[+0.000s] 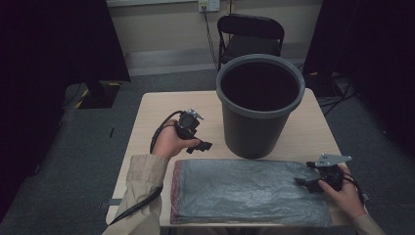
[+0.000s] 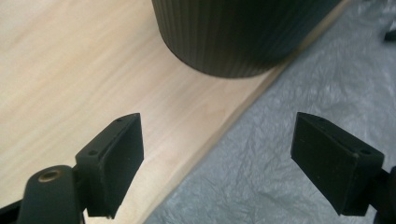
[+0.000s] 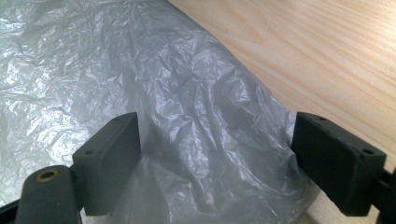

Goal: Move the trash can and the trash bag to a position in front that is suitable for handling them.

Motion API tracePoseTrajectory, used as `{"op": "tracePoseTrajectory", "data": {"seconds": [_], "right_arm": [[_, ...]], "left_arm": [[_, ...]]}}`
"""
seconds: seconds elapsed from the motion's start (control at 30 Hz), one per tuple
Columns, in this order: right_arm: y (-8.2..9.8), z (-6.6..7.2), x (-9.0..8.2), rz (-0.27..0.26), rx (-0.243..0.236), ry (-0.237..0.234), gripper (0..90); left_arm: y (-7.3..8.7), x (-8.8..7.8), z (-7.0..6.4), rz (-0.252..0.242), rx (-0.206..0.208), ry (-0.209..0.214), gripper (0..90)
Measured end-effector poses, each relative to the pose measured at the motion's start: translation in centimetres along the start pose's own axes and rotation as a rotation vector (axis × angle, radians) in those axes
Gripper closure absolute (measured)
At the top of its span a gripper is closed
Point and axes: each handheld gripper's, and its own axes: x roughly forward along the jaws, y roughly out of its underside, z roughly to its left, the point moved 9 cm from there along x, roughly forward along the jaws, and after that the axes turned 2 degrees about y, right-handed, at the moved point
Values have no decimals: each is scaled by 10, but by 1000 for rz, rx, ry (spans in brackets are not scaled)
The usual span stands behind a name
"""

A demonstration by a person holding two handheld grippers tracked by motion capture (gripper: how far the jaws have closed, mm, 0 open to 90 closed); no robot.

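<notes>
The thin film is looking slippery and layered, so the likeliest slip is the right tool (image 1: pixel 302 181) pinching several sheets of the grey plastic bag (image 1: pixel 249 191) at once — or only air — since its jaws are standing wide apart over a raised crease rather than around a free edge; in the right gripper view that crease (image 3: pixel 205 140) is sitting between the two black jaws, nothing clamped. A second risk, as I judge it, is the whole flat stack sliding across the pale wooden counter (image 1: pixel 147 117) if one tool drags while the other is not holding it down; the left tool (image 1: pixel 203 145) is also hanging open, gripping nothing, at centre left of the high view. In the left gripper view the bag's edge (image 2: pixel 261 154) is running diagonally between the jaws, lower right of the frame, with bare counter at the left. A careless lift could also be knocking the dark bin (image 1: pixel 259 105) — standing upright at upper centre, just beyond the bag's far edge. The bag itself is lying flat along the bottom of the high view.
</notes>
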Motion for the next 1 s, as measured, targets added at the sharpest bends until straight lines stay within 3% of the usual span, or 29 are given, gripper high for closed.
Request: {"op": "tracePoseTrajectory", "data": {"seconds": [0.17,0.5,0.77,1.0], "right_arm": [[0,0,0,1,1,0,152],[0,0,0,3,2,0,152],[0,0,-1,4,5,2,152],[1,0,-1,3,6,3,152]], "left_arm": [[-16,-9,3,20,7,-18,172],[-48,-31,12,0,-20,-40,179],[-64,-47,20,-6,-41,-61,179],[-85,-60,18,-21,-48,-74,179]]}}
